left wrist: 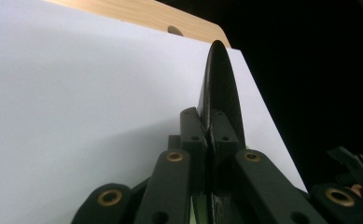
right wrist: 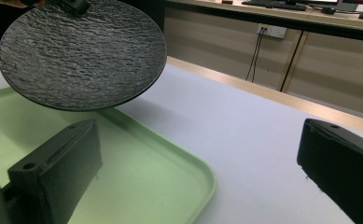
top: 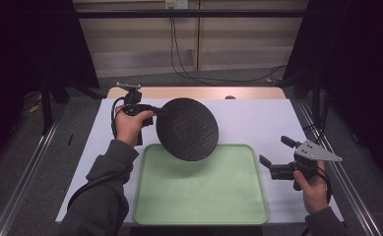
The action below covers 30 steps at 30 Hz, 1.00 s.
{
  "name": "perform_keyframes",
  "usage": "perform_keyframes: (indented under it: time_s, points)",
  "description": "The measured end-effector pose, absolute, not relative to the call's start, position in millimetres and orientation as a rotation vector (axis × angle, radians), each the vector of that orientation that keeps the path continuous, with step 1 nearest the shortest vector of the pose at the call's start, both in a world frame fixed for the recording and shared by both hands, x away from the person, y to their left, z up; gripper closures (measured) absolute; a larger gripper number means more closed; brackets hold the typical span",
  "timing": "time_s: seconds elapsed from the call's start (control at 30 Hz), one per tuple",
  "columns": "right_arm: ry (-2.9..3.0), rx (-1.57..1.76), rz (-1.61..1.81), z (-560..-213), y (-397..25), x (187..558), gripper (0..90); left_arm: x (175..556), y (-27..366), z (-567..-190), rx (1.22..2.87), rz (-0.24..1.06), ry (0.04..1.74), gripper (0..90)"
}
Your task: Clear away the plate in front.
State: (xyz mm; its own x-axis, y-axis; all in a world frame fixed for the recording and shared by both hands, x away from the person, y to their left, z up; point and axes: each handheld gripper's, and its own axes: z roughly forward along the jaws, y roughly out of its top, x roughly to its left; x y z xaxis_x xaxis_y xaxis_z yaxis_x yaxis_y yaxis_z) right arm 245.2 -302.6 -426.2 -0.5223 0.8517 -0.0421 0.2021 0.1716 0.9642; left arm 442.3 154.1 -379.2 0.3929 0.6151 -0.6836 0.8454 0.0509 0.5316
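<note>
The left tool pinches the rim of a black plate, held tilted in the air over the far edge of the green tray. The right tool waits wide open and empty beside the tray. Level the plate, lower it gently onto the tray, then release.

Both grippers were black: the left gripper had brass-ringed screw holes and a looping black cable; the right gripper carried a grey triangular plate. Sleeves were grey.
</note>
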Motion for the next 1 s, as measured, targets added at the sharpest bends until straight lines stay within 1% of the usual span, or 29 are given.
perform_keyframes:
  time_s: [0.57,0.73,0.8,0.93,1.0]
  points:
    - [1.856,0.989,1.367,-426,-302,245,0.0,422,153,-386,1.712,-0.339,1.236,87.2]
    - [1.855,0.988,1.367,-427,-302,245,0.0,415,153,-389,1.731,-0.362,1.224,87.2]
    - [1.866,0.984,1.368,-427,-302,246,0.0,411,152,-391,1.718,-0.39,1.231,87.2]
    - [1.863,0.984,1.366,-427,-301,246,0.0,405,151,-393,1.748,-0.386,1.201,87.1]
    - [1.864,0.989,1.359,-427,-301,245,0.0,402,150,-393,1.736,-0.412,1.208,87.2]
